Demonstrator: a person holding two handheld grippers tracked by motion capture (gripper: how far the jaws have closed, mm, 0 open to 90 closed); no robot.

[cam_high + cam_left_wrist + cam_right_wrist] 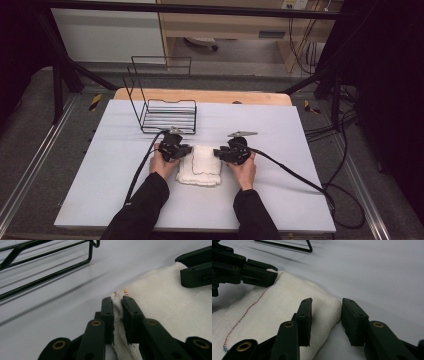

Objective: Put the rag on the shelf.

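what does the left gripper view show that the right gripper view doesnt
The left gripper view shows the left gripper with its fingers pinched shut on the towel edge, beside small orange marks and several rack wires. The right gripper view shows the right gripper open, straddling a towel corner, and a red-blue stitched line. Both show the white towel, the table, part of the rack, and the other gripper at the towel's far edge.

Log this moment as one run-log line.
left gripper: shut on towel edge | right gripper: open, jaws astride towel corner | wire rack: behind towel, untouched | table
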